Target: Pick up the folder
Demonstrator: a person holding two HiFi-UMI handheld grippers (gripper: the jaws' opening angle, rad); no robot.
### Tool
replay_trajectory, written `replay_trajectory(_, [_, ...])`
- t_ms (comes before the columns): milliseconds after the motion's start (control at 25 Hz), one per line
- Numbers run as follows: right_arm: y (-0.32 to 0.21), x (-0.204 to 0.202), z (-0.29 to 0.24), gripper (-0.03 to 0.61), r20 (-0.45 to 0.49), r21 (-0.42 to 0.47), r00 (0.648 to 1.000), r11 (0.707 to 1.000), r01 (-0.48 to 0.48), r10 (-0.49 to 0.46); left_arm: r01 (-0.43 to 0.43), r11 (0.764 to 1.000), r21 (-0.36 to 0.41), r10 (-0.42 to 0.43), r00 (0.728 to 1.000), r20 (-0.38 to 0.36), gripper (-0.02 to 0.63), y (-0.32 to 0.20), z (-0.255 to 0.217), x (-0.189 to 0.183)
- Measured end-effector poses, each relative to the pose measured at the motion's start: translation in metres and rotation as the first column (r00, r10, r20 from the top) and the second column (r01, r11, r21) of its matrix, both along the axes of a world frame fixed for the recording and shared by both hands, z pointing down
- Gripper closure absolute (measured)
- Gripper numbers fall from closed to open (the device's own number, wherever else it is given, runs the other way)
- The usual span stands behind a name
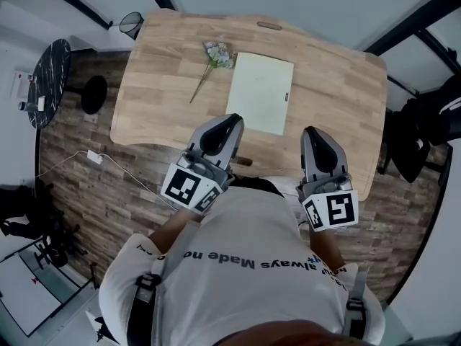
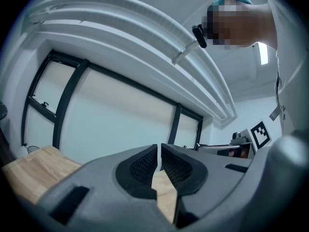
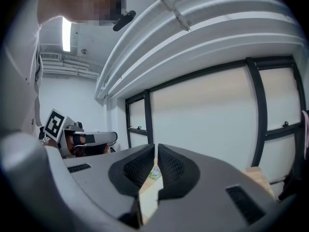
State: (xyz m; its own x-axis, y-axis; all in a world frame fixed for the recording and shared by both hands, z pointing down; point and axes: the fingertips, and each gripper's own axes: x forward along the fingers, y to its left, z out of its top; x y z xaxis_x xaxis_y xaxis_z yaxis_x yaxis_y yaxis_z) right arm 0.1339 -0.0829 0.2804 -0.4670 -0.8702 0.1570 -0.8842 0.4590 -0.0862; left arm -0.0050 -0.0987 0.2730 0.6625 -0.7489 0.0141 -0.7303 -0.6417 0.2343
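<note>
The folder (image 1: 261,92), a pale cream sheet-like cover, lies flat on the wooden table (image 1: 338,92), a little past its middle. A small flower sprig (image 1: 212,60) rests just left of it. My left gripper (image 1: 229,123) hovers over the table's near edge by the folder's near left corner, jaws shut with nothing between them. Level with it, my right gripper (image 1: 314,132) sits just right of the folder's near right corner, also shut and empty. In the left gripper view the shut pads (image 2: 145,166) meet over bare wood. The right gripper view shows its pads (image 3: 170,166) together.
A black wire bin (image 1: 131,24) stands at the table's far left corner. A dark round side table (image 1: 49,81) and black stool (image 1: 94,94) stand left, with a white cable (image 1: 95,156) on the floor. Dark chairs (image 1: 432,121) crowd the right side.
</note>
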Motion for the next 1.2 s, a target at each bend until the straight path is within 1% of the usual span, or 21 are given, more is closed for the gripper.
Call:
replay_trajectory(200, [-0.011, -0.005, 0.001, 0.554, 0.003, -0.006, 1.000, 1.000, 0.004, -0.004, 0.001, 1.000, -0.006, -0.001, 1.000, 0.004, 0.587, -0.007, 0.000, -0.001])
replay_trajectory(440, [-0.020, -0.018, -0.003, 0.554, 0.007, 0.005, 1.000, 1.000, -0.018, 0.018, -0.015, 1.000, -0.008, 0.015, 1.000, 0.018, 0.588, -0.016, -0.001, -0.016])
replay_trajectory(720, [-0.026, -0.031, -0.009, 0.554, -0.002, 0.021, 0.999, 0.999, -0.036, 0.036, -0.038, 0.999, 0.007, 0.038, 0.999, 0.027, 0.588, -0.026, -0.006, -0.027])
replay_trajectory(1040, [-0.034, -0.031, -0.001, 0.552, -0.008, 0.002, 0.999, 0.999, -0.038, 0.038, -0.060, 0.998, -0.012, 0.060, 0.998, 0.034, 0.586, -0.034, 0.005, -0.026])
replay_trajectory(1120, [-0.036, -0.031, 0.005, 0.552, -0.009, -0.011, 0.999, 0.999, -0.039, 0.039, -0.066, 0.998, -0.025, 0.066, 0.997, 0.035, 0.575, -0.036, 0.011, -0.026])
replay_trajectory(1200, [-0.039, -0.031, 0.011, 0.551, -0.010, -0.027, 0.999, 0.999, -0.035, 0.035, -0.073, 0.996, -0.043, 0.074, 0.997, 0.038, 0.551, -0.040, 0.019, -0.026])
